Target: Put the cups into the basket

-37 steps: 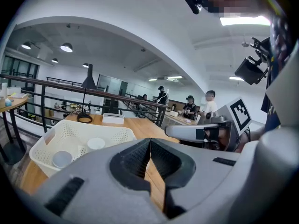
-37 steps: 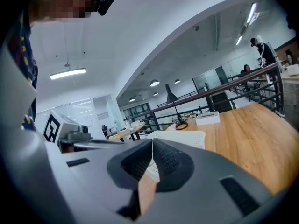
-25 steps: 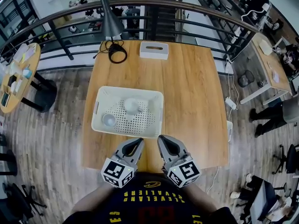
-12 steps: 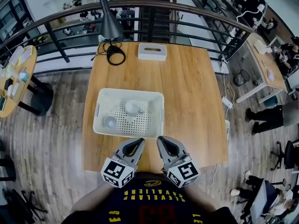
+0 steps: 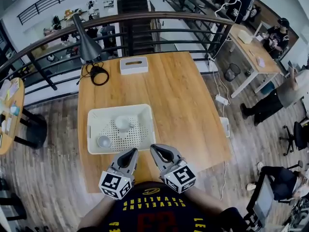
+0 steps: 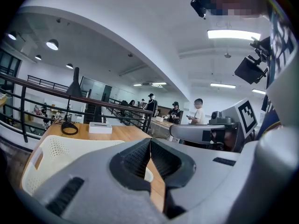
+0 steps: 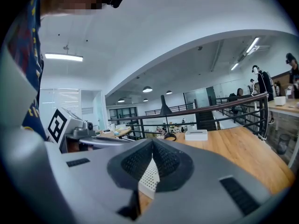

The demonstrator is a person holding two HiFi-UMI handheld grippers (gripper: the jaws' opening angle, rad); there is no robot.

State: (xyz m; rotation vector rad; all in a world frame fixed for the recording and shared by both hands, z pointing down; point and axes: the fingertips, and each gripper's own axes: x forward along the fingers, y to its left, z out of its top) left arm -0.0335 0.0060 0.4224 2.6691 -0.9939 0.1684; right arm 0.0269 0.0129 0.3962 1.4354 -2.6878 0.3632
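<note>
A white perforated basket [image 5: 149, 129] sits on the left half of the wooden table [image 5: 178, 100]. It holds two white cups: one [image 5: 122, 123] near the middle and one [image 5: 104, 141] in its near left corner. My left gripper [image 5: 133, 152] and right gripper [image 5: 154, 149] hover side by side over the table's near edge, just in front of the basket. Both are shut, with nothing between their jaws. The left gripper view shows its shut jaws [image 6: 150, 141] above the basket [image 6: 46, 153]. The right gripper view shows its shut jaws [image 7: 153, 143] over the basket's corner [image 7: 149, 178].
At the table's far edge are a white tissue box [image 5: 133, 65], a black desk lamp [image 5: 87, 42] and a coiled cable [image 5: 99, 74]. Behind the table runs a curved railing [image 5: 159, 18]. People stand at desks on the right [image 5: 270, 100].
The head view has swung, so the table and basket now sit further left and look smaller. Both grippers stay shut, side by side in front of the basket.
</note>
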